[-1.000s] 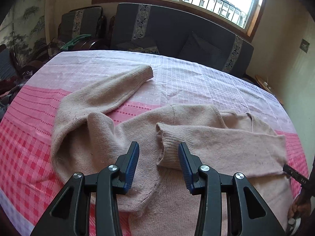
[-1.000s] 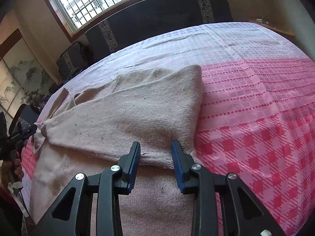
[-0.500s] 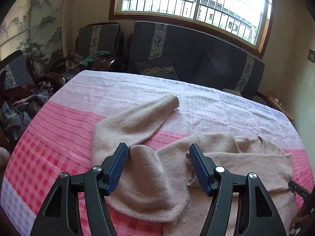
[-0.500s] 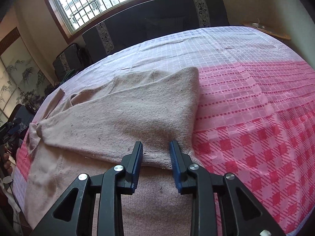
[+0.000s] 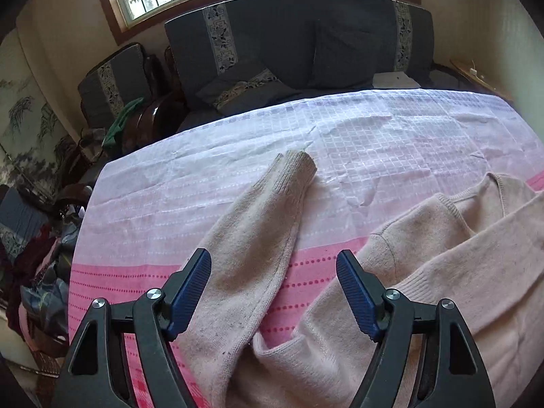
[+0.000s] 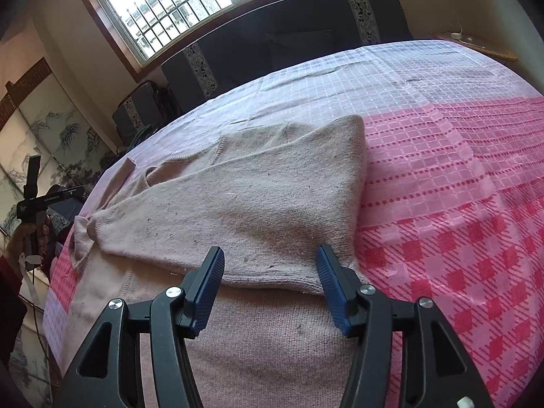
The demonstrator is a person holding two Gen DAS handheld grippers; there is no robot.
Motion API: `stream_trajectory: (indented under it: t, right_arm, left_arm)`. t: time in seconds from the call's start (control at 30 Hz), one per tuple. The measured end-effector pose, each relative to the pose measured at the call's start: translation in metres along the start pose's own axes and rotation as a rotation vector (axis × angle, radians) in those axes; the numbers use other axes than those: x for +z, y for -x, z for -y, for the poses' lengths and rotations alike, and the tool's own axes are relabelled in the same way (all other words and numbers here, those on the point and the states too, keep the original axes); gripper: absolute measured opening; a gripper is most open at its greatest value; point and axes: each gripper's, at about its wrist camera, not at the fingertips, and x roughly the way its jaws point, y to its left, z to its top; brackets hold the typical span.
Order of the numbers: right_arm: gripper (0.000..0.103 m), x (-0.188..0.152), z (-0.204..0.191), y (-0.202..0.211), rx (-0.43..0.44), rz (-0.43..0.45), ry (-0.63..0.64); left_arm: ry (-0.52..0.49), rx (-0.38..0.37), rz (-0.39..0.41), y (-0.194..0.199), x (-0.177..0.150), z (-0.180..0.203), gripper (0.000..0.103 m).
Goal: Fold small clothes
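A beige knitted sweater [image 5: 442,255] lies flat on the pink checked tablecloth [image 5: 408,142]. One sleeve [image 5: 258,238] stretches away from the body, its cuff [image 5: 295,166] towards the sofa. My left gripper [image 5: 272,261] hovers over that sleeve, its jaws opening, with nothing gripped. In the right wrist view the other sleeve [image 6: 238,204] is folded across the sweater's body [image 6: 272,340]. My right gripper [image 6: 270,255] sits over that fold's near edge, its jaws opening, and the pads are off the fabric.
A dark sofa [image 5: 289,40] with cushions stands behind the table under a barred window. Piled clothes and bags [image 5: 37,272] sit off the table's left edge. A person's hand [image 6: 23,241] holds the other gripper at the far left of the right wrist view. Bare cloth [image 6: 442,170] lies right of the sweater.
My left gripper has swung from the folded sleeve's cuff over to the outstretched sleeve, and its jaws have widened. My right gripper has stayed in place while its jaws spread apart.
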Motion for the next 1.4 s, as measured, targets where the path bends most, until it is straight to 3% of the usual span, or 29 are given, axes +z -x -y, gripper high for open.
stream_trajectory:
  t: [0.1, 0.13, 0.17, 0.23, 0.3, 0.43, 0.5, 0.53, 0.57, 0.67, 0.7, 0.73, 0.77, 0.87, 1.0, 1.13, 1.4]
  right_arm:
    - [0.055, 0.0, 0.002, 0.001, 0.012, 0.002, -0.01]
    - [0.055, 0.0, 0.002, 0.001, 0.015, 0.003, -0.012]
    - [0.055, 0.0, 0.003, 0.001, 0.019, 0.003, -0.015]
    - [0.055, 0.0, 0.004, 0.001, 0.029, 0.003, -0.022]
    - [0.056, 0.0, 0.007, 0.001, 0.044, 0.003, -0.031]
    - [0.056, 0.001, 0.009, 0.002, 0.057, 0.005, -0.044]
    - [0.057, 0.001, 0.009, 0.001, 0.061, 0.005, -0.042]
    - [0.058, 0.001, 0.009, 0.001, 0.064, 0.005, -0.043]
    - [0.059, 0.001, 0.009, 0.001, 0.066, 0.005, -0.044]
    - [0.059, 0.001, 0.009, 0.002, 0.069, 0.006, -0.047]
    - [0.059, 0.001, 0.009, 0.002, 0.071, 0.006, -0.048]
    - [0.06, 0.001, 0.009, 0.002, 0.072, 0.007, -0.049]
    - [0.06, 0.001, 0.009, 0.002, 0.074, 0.007, -0.05]
    - [0.06, 0.001, 0.009, 0.002, 0.073, 0.007, -0.049]
    - [0.06, 0.0, 0.009, 0.002, 0.076, 0.008, -0.052]
    - [0.06, 0.001, 0.01, 0.003, 0.078, 0.008, -0.054]
    - [0.064, 0.003, 0.008, 0.012, 0.113, 0.028, -0.073]
  left_arm:
    - [-0.093, 0.089, -0.064, -0.028, 0.007, 0.026, 0.074]
    - [-0.118, 0.099, -0.098, -0.04, 0.006, 0.032, 0.06]
    - [-0.129, 0.113, -0.137, -0.052, 0.005, 0.035, 0.037]
    - [-0.095, 0.126, -0.204, -0.074, 0.003, 0.031, 0.02]
    - [-0.048, 0.135, -0.194, -0.082, 0.003, 0.022, 0.02]
    - [-0.008, 0.049, -0.206, -0.082, 0.005, 0.015, 0.02]
    - [-0.027, -0.007, -0.218, -0.081, 0.006, 0.019, 0.028]
    - [-0.042, -0.008, -0.213, -0.08, 0.006, 0.022, 0.037]
    - [-0.056, 0.003, -0.206, -0.08, 0.005, 0.024, 0.041]
    - [-0.022, -0.035, -0.191, -0.083, 0.006, 0.017, 0.041]
    - [0.009, -0.051, -0.188, -0.084, 0.007, 0.012, 0.04]
    - [0.03, -0.043, -0.175, -0.084, 0.006, 0.008, 0.029]
    - [0.046, -0.021, -0.164, -0.086, 0.006, 0.005, 0.012]
    - [0.112, -0.004, -0.14, -0.084, 0.002, 0.0, 0.006]
    - [0.246, -0.028, -0.058, -0.066, -0.007, -0.012, 0.005]
    - [0.322, -0.108, 0.087, -0.015, -0.007, -0.01, 0.005]
    - [0.209, -0.253, 0.251, 0.085, 0.018, 0.07, 0.005]
